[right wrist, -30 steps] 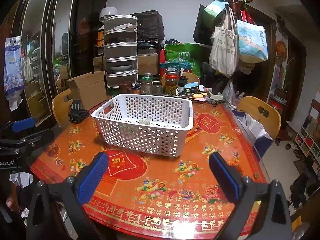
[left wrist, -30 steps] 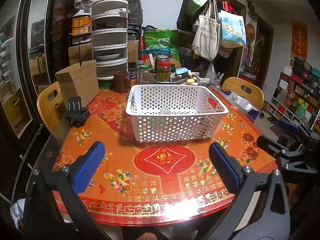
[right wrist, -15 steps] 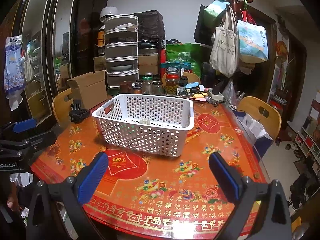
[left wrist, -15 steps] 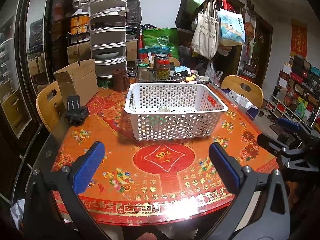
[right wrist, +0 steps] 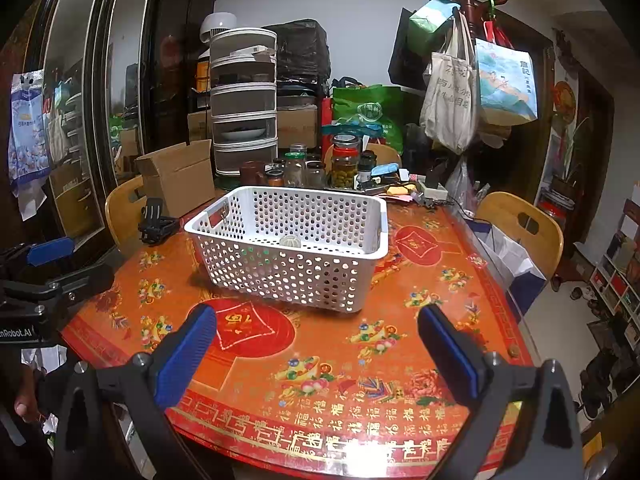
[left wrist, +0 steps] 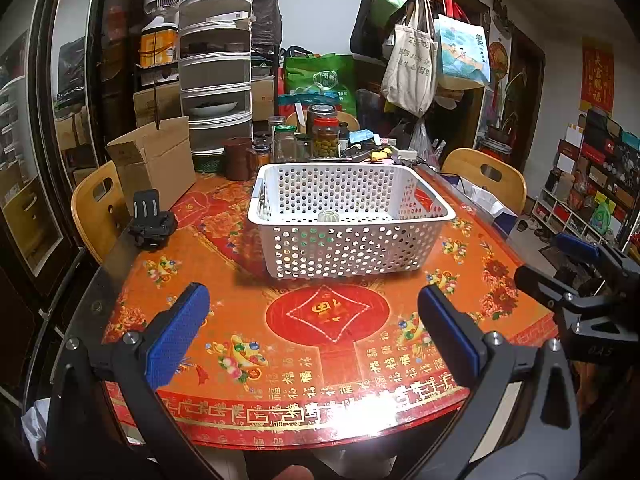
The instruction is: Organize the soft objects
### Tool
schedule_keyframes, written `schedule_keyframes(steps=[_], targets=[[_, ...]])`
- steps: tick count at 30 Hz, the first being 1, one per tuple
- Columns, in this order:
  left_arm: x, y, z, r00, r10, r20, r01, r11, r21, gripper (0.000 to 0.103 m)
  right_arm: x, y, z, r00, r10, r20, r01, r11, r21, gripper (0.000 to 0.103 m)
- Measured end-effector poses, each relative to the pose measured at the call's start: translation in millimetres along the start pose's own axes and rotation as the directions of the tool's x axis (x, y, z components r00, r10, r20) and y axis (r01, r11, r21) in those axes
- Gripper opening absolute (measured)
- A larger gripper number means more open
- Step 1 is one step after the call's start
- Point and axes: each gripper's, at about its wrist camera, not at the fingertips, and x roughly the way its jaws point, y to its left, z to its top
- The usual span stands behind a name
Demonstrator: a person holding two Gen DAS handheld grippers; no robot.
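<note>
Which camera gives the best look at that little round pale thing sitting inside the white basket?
The left wrist view: the small pale round object sits near the center, just above the white basket's front rim. The right wrist view shows it too, at a similar size, half hidden by the rim.

The tablecloth (left wrist: 280, 364) carries repeated gold 福 characters along its near border and one in the red medallion (left wrist: 326, 312) at its centre. The left gripper (right wrist: 24, 332), seen in the right wrist view, bears a white label ending "nRobot.AI". The right gripper (left wrist: 592, 350), seen in the left wrist view, bears faint markings, possibly "0A5". Print on the hanging tote bags (right wrist: 452, 96) is not legible.
</note>
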Motion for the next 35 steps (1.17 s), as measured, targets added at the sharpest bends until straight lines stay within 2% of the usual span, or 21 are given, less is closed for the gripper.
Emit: schedule_keyframes(steps=[35], targets=[[8.6,5.3,-11.2,1.0,-0.006,-0.001,0.006,1.0,0.024,0.103,2.1,1.2,-4.0,1.0,-0.002,-0.006,0.002,1.0,0.0,0.101]])
